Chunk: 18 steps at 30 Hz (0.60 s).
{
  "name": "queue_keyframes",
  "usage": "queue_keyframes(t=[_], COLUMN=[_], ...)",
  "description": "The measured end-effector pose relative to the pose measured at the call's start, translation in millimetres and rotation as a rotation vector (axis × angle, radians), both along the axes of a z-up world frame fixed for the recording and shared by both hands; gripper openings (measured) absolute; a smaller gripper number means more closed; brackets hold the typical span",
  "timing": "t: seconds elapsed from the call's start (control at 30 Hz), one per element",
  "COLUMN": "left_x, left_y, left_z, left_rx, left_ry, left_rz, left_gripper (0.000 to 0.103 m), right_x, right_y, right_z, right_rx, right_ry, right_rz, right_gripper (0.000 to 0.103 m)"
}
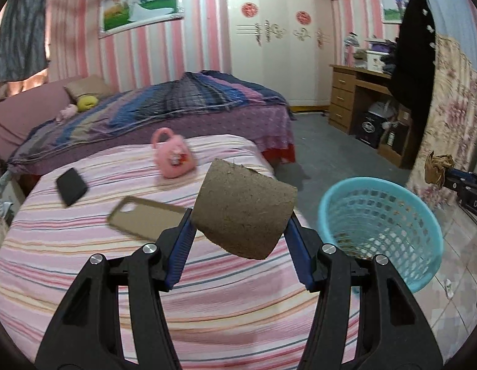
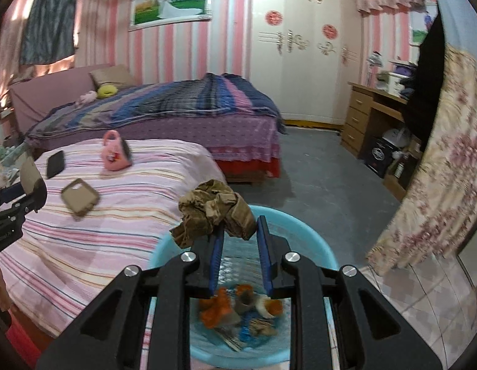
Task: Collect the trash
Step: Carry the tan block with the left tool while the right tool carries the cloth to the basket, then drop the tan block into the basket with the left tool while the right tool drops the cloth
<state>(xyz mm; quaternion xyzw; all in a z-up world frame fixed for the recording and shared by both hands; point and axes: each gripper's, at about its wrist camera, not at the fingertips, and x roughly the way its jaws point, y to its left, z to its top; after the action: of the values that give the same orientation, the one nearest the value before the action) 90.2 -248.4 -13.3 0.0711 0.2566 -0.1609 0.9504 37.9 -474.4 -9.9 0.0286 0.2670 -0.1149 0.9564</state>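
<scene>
My left gripper (image 1: 240,215) clamps a cardboard roll (image 1: 244,208) over the striped bed (image 1: 84,262); my right gripper (image 2: 240,226) pinches crumpled paper (image 2: 214,211) above the blue basket (image 2: 318,246).

This is a bedroom in a home. A bed with a striped quilt (image 1: 177,104) stands against pink striped wallpaper (image 1: 152,49); right of the bed are a white wardrobe (image 1: 278,40) and a wooden desk (image 1: 352,95).

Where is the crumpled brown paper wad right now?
The crumpled brown paper wad is pinched in the right gripper, above the far rim of the turquoise plastic basket beside the striped bed.
</scene>
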Motion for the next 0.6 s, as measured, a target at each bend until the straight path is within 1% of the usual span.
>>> queue_keyframes(t=[0.13,0.27,0.43,0.47,0.6], left_x=[5,6,6,7,15], left_y=[-29,-66,-107,-112,-124], left_z=[-6,-19,-30,-31,-38], left_rx=[-0.015,-0.017,-0.002,-0.003,-0.005], left_ry=[0.020,0.050,0.057,0.060,0.078], left_rz=[-0.056,-0.115,-0.174,-0.182,-0.189], left_gripper=[0.056,0.056,0.056,0.057,0.058], right_x=[-6,-14,-17,-20,-16], right_y=[-27,-49,-68,-77,-88], right_z=[0,-9,-17,-17,-27], right_rx=[0.011,0.042,0.055,0.058,0.063], right_ry=[0.001,-0.002,0.013,0.013,0.021], right_rz=[-0.046,-0.082,-0.095,-0.095,-0.086], right_gripper=[0.022,0.022,0.022,0.022,0.023])
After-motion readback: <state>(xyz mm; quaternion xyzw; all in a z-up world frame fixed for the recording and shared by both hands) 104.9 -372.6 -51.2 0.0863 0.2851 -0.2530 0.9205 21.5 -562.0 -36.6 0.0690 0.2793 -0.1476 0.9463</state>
